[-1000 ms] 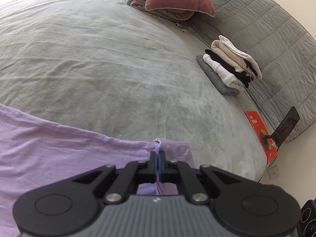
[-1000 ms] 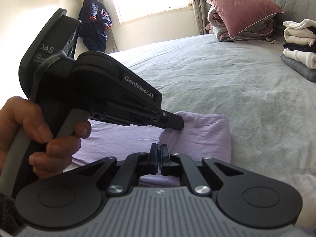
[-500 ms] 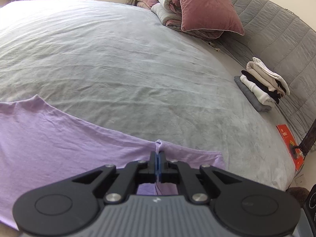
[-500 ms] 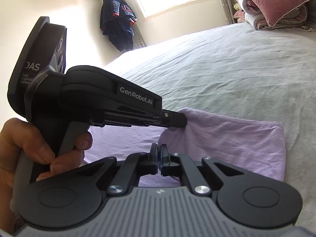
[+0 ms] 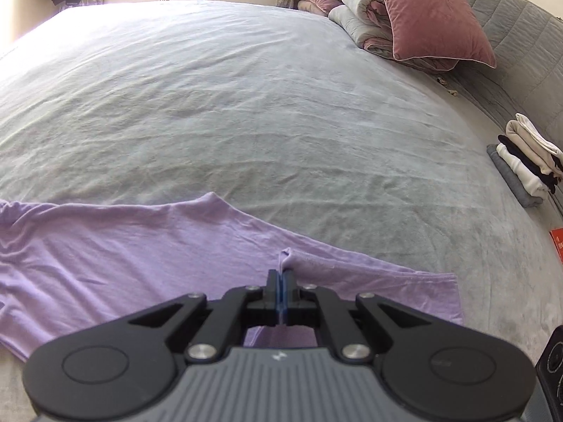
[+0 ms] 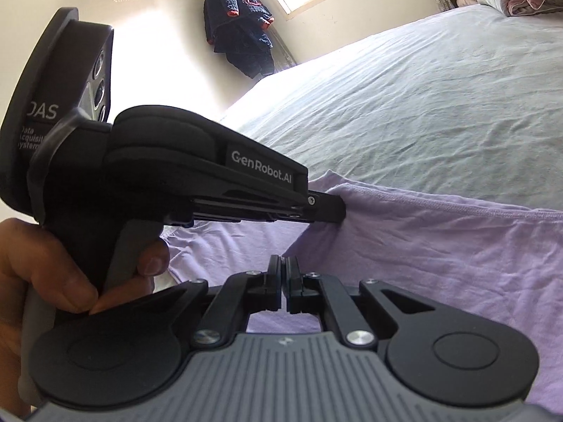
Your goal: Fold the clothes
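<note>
- On the grey bed point(image 5: 246, 98), a lilac garment point(image 5: 140, 256) lies partly spread — probably a T-shirt.
- Left gripper point(image 5: 282, 290) is clamped on a pinch of its edge.
- Right gripper point(image 6: 283, 283) is closed on the same cloth, just beside the left.
- Folded clothes point(image 5: 527, 165) sit stacked near the headboard; this piece has folds left to make.

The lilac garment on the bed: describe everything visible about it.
The lilac garment is thin, soft, jersey-like cloth with stitched hems, lightly creased. It lies mostly flat on the grey bedsheet, spread along the near edge. The left gripper is shut on a pinched-up fold of its edge; the right gripper is shut on the cloth too. Its full shape is out of view.
</note>
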